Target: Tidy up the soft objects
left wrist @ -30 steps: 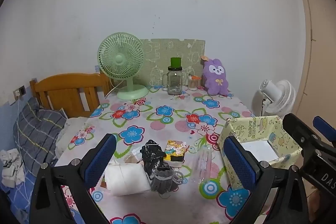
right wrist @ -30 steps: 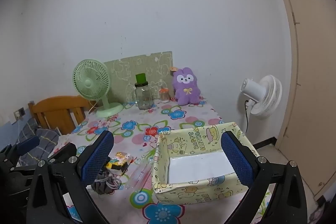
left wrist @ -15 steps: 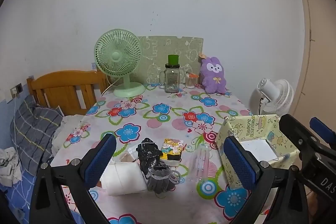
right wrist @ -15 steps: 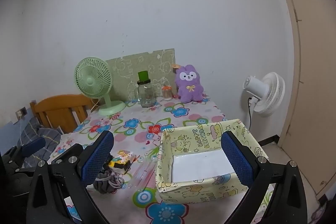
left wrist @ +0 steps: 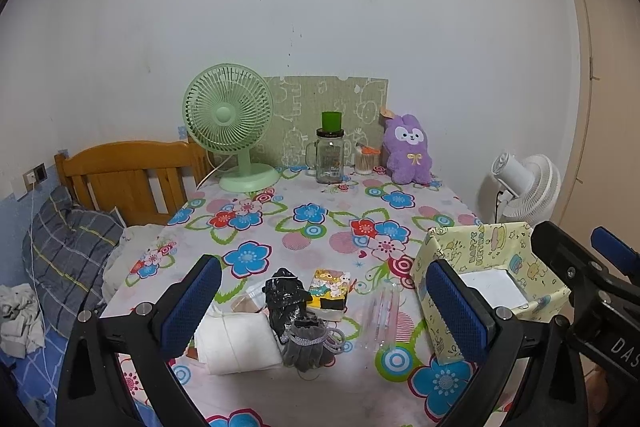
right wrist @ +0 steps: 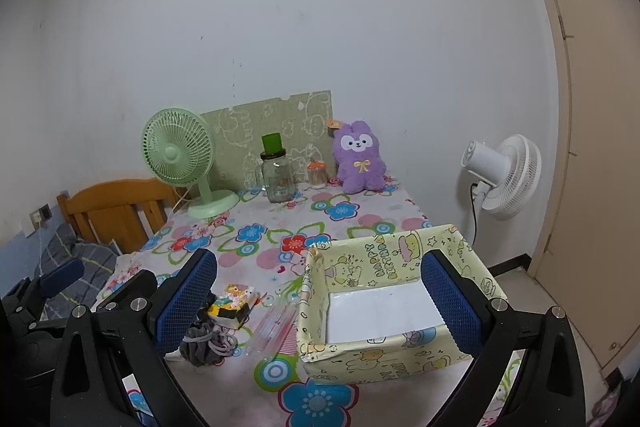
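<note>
Tablecloth [left wrist: 332, 203]: white, big flowers in blue, red, pink, green leaves, ring dots. Box [right wrist: 400, 351] at 3 o'clock: pale yellow, cartoon print, white floor inside. Plush toy [left wrist: 406, 151] at 1 o'clock: purple, white face, yellow bow. Desk fan [left wrist: 228, 123] at 11 o'clock: mint green. Board [left wrist: 328, 107] behind it: olive green, pale line drawings. Jar [left wrist: 330, 155]: clear glass, green cap. Standing fan [right wrist: 500, 175]: white. Near edge, 6 o'clock: white cloth roll [left wrist: 238, 343], grey scrunchies [left wrist: 308, 343], black crumpled bag [left wrist: 284, 295], yellow packet [left wrist: 330, 289] with cartoon print. Finger pads [left wrist: 192, 301]: blue mesh texture on black frame. Headboard [left wrist: 128, 175]: orange-brown wood. Pillow [left wrist: 68, 255]: grey plaid, yellow lines.
</note>
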Motion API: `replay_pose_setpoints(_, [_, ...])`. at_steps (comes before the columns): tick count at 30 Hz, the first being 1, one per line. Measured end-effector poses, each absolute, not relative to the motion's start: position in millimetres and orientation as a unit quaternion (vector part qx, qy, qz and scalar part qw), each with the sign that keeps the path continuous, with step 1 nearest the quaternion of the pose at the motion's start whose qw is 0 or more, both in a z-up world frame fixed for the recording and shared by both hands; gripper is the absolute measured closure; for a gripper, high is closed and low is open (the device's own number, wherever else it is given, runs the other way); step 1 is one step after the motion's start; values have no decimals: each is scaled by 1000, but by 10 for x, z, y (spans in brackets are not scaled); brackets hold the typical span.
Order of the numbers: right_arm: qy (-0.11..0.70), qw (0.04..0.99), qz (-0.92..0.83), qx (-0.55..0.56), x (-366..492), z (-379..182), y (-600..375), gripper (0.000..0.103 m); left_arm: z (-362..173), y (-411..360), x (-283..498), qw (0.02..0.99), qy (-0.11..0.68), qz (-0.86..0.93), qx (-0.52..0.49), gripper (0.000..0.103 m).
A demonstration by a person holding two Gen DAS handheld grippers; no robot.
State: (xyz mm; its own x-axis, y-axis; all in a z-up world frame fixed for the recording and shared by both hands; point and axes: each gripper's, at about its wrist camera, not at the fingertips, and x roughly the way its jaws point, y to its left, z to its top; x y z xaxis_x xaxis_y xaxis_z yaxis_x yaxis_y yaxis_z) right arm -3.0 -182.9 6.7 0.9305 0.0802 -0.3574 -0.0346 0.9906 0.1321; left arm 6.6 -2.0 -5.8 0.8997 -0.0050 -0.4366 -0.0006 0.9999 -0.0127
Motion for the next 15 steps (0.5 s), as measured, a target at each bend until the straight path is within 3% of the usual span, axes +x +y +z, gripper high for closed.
replay_pose_setpoints(15, [185, 981, 28, 61, -81, 116, -1843, 0, -37, 0, -9, 976, 218, 0, -6, 0])
